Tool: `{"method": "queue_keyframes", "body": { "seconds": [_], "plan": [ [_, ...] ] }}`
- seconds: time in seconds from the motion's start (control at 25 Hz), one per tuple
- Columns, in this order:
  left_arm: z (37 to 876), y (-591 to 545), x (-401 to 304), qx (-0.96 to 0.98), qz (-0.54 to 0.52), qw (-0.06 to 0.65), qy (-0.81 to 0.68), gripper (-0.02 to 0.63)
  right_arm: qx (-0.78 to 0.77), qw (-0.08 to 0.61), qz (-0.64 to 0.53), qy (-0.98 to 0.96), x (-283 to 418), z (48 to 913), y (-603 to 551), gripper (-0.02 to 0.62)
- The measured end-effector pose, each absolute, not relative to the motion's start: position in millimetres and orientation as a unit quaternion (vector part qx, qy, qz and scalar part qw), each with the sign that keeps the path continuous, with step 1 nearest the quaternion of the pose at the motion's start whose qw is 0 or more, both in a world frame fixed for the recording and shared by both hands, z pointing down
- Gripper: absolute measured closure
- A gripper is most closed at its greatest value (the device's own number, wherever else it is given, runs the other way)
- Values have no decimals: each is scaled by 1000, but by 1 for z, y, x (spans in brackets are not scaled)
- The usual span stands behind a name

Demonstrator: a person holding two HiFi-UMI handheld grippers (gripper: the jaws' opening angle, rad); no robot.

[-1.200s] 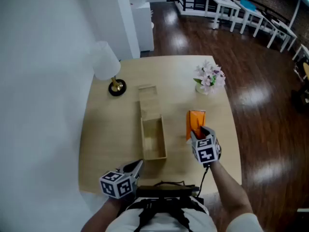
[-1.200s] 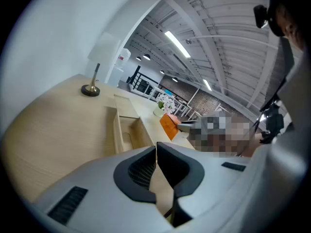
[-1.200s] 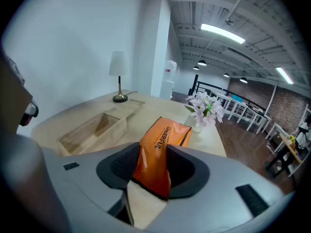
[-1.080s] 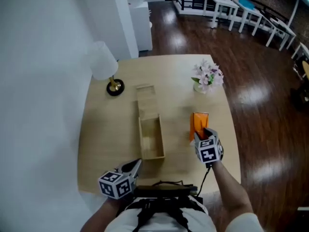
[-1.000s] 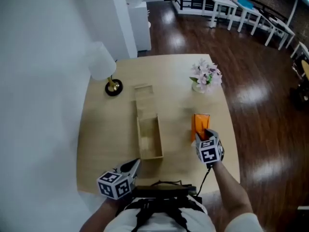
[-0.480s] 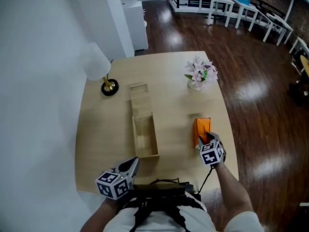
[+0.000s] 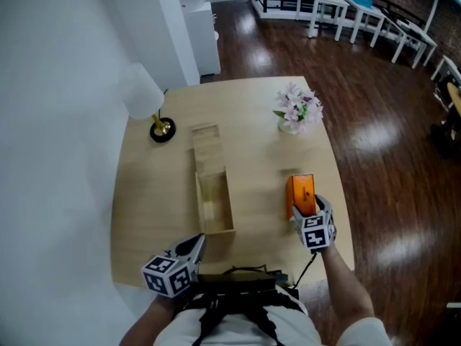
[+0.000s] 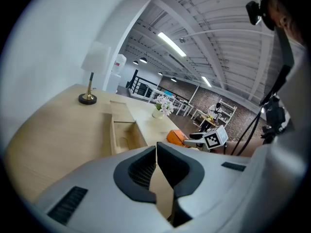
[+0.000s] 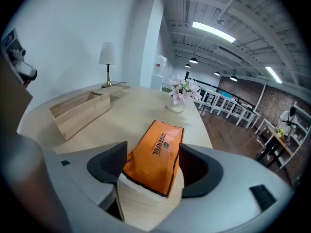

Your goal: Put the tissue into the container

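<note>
The tissue pack, orange with a white underside, lies flat on the table's right side. My right gripper sits at its near end. In the right gripper view the pack is between the jaws of the right gripper, which are opening, with a gap at the right pad. The container, a long open wooden box, stands left of the pack with its lid lying beyond it. The left gripper hovers at the table's near edge, shut and holding nothing.
A white-shaded lamp on a brass foot stands at the table's far left. A vase of pale flowers is at the far right. The table's right edge runs close beside the pack, with dark wooden floor beyond.
The right gripper brought the pack a little nearer and to the right. Its jaws have spread, and the pack now rests flat on the table. The left gripper has stayed put.
</note>
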State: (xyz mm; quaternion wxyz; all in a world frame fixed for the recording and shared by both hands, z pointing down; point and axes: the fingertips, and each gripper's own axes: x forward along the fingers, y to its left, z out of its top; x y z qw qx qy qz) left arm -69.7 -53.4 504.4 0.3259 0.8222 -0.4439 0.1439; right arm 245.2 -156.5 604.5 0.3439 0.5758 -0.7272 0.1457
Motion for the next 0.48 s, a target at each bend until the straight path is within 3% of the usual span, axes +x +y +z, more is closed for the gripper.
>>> {"method": "queue_keyframes", "body": {
  "seconds": [0.28,0.48],
  "plan": [
    [511,-51,-72,818,152,333,-444,606,570,308,214,-731,246,615,-151,163],
    [508,-53,-72,819,149,329,-445,603,584,307,242,-712,254,627,-157,150]
  ]
}}
